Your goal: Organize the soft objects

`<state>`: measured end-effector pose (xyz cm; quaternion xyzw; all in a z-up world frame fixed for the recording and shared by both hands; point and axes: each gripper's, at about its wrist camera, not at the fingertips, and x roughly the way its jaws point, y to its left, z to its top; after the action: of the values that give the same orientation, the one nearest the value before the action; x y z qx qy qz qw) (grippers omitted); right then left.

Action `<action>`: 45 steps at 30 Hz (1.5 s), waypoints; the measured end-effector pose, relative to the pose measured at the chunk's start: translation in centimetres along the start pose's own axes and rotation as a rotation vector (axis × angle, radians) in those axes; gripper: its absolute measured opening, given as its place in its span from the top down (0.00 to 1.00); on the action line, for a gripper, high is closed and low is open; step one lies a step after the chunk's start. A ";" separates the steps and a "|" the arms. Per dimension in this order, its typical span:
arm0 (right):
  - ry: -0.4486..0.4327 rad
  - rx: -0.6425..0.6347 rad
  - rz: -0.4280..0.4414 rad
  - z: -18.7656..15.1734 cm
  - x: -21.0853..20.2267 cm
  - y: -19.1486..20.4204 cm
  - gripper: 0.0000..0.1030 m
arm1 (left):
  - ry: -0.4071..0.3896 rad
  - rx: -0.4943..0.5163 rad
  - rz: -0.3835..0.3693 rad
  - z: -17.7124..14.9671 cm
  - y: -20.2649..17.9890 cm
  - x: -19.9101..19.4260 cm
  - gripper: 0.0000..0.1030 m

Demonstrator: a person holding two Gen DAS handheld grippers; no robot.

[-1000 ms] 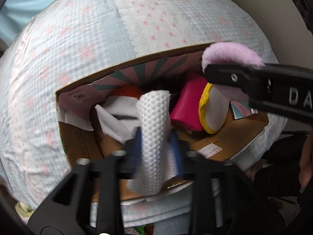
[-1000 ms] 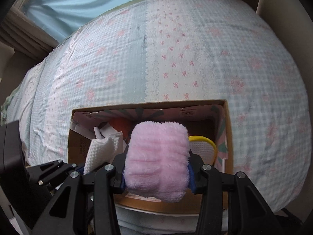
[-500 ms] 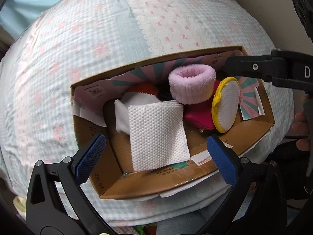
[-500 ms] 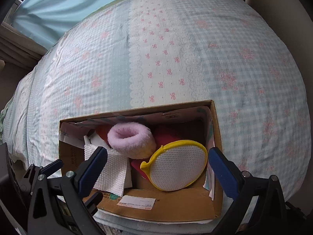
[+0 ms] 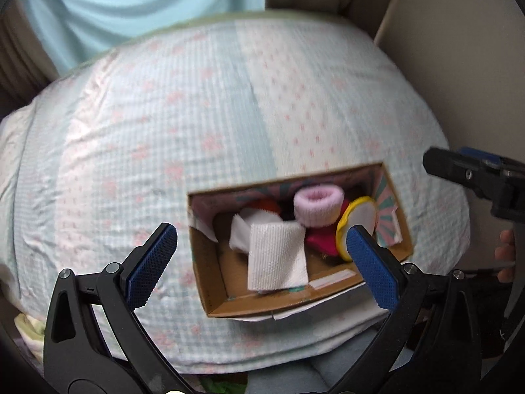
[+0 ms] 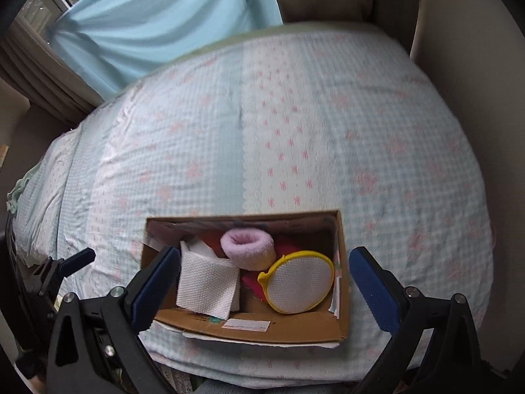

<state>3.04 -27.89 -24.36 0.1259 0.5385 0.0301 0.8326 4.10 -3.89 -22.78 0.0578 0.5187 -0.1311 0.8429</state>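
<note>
Both released: left gripper (image 5: 259, 254) and right gripper (image 6: 264, 277) hang wide-jawed, empty, above brown cardboard box (image 6: 249, 331) at bed's (image 6: 295, 131) near edge; probably nothing left outside.

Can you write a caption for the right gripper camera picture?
Open right gripper above a cardboard box holding soft things.
</note>
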 end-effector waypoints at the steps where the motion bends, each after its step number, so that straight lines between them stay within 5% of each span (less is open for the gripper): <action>1: -0.015 -0.010 0.000 0.2 -1.1 0.3 0.00 | -0.039 -0.009 0.015 0.5 0.1 -1.7 0.00; 10: -0.227 -0.100 -0.046 2.2 -13.0 3.2 0.00 | -0.317 -0.060 0.089 3.3 1.0 -14.5 0.00; 20: -0.414 -0.138 -0.108 1.4 -21.4 5.8 0.00 | -0.466 -0.111 0.082 3.1 1.9 -21.5 0.00; 45: -0.506 -0.131 -0.174 -0.8 -23.6 7.1 0.01 | -0.523 -0.089 0.112 1.7 0.8 -23.2 0.00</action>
<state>-6.96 -25.23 -1.91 0.0285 0.3192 -0.0392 0.9465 -4.10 0.24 -1.37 0.0134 0.2845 -0.0720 0.9559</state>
